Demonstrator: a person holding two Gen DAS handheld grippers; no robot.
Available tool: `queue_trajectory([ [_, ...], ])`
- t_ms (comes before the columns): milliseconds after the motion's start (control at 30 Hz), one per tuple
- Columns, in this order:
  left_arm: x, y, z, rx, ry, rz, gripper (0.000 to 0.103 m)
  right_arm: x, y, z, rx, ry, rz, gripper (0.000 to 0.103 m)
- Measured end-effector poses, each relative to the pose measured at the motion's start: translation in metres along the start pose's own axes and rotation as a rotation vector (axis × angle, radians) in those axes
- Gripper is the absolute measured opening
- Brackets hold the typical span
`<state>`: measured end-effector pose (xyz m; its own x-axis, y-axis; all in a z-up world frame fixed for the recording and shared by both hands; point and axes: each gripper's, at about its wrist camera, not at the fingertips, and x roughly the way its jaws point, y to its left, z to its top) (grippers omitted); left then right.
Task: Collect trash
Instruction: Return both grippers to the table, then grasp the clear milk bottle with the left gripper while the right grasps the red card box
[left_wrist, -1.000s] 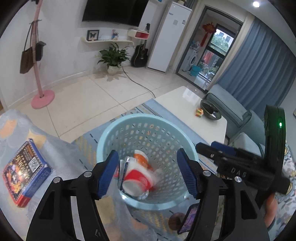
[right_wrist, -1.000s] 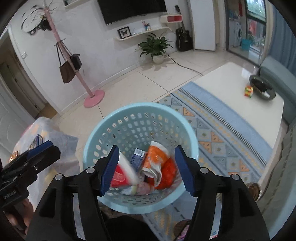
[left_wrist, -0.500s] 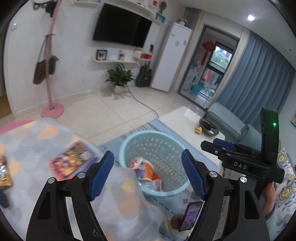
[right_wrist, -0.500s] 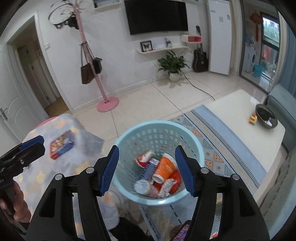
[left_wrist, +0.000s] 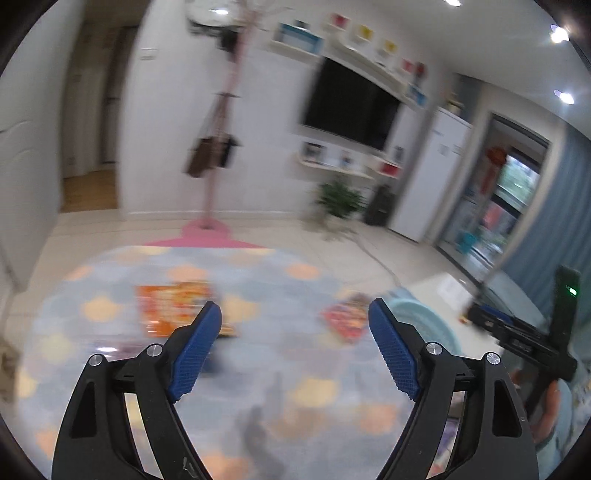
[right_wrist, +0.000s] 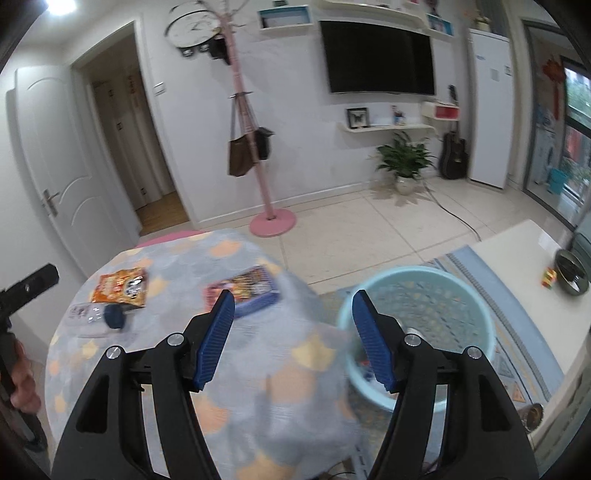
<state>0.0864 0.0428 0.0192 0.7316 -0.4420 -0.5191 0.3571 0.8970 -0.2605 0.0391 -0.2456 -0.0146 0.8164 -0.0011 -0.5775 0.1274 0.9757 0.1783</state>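
Here the round table (right_wrist: 236, 369), draped in a grey-blue cloth with orange patches, fills the lower part of both wrist views. Just to its right on the floor stands the pale blue perforated basket (right_wrist: 476, 321), with bits of trash dimly visible at its bottom behind the right gripper's finger. The right gripper (right_wrist: 291, 339) hangs over the table's right edge with its blue pads spread wide and nothing between them. The left gripper (left_wrist: 295, 350) is likewise spread apart and empty above the cloth, though its view is badly motion-blurred.

On the table, ahead of the right gripper's left finger, lies a flat blue-edged box (right_wrist: 245, 290) with a busy printed top. Farther left sits an orange snack packet (right_wrist: 120, 288), crinkled and lying flat. Touching it on the near side are a small white wrapper (right_wrist: 83, 314) and a dark blue round object (right_wrist: 113, 316).
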Motion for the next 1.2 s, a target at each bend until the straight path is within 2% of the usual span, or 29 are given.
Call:
queue_trajectory([
  [167, 0.0, 0.077, 0.014, -0.067, 0.035, 0.061, 0.08, 0.019, 0.045, 0.0, -0.041, 0.019, 0.026, 0.063],
  [267, 0.02, 0.11, 0.02, -0.063, 0.103, 0.093, 0.08, 0.034, 0.06, -0.002, -0.048, 0.043, 0.02, 0.063],
  [400, 0.048, 0.138, 0.016, -0.045, 0.19, 0.079, 0.08, 0.061, 0.067, -0.005, -0.006, 0.101, 0.0, 0.063],
  [433, 0.057, 0.14, 0.015, -0.032, 0.217, 0.056, 0.08, 0.067, 0.066, -0.006, 0.014, 0.116, -0.007, 0.063],
  [600, 0.078, 0.141, 0.001, 0.048, 0.34, 0.002, 0.079, 0.1, 0.04, -0.012, 0.168, 0.203, 0.011, 0.063],
  [667, 0.073, 0.137, -0.011, 0.096, 0.371, -0.027, 0.079, 0.11, 0.033, -0.014, 0.221, 0.227, 0.031, 0.066],
  [833, 0.064, 0.119, -0.036, 0.142, 0.516, -0.098, 0.079, 0.135, 0.023, -0.013, 0.334, 0.276, 0.082, 0.075],
  [933, 0.057, 0.103, -0.05, 0.179, 0.544, -0.133, 0.079, 0.147, 0.025, -0.009, 0.356, 0.294, 0.091, 0.078],
  [1100, 0.06, 0.093, -0.062, 0.157, 0.531, -0.097, 0.081, 0.171, 0.04, 0.001, 0.36, 0.337, 0.039, 0.08],
  [1200, 0.061, 0.088, -0.066, 0.138, 0.502, -0.017, 0.081, 0.181, 0.052, 0.006, 0.331, 0.342, -0.017, 0.08],
])
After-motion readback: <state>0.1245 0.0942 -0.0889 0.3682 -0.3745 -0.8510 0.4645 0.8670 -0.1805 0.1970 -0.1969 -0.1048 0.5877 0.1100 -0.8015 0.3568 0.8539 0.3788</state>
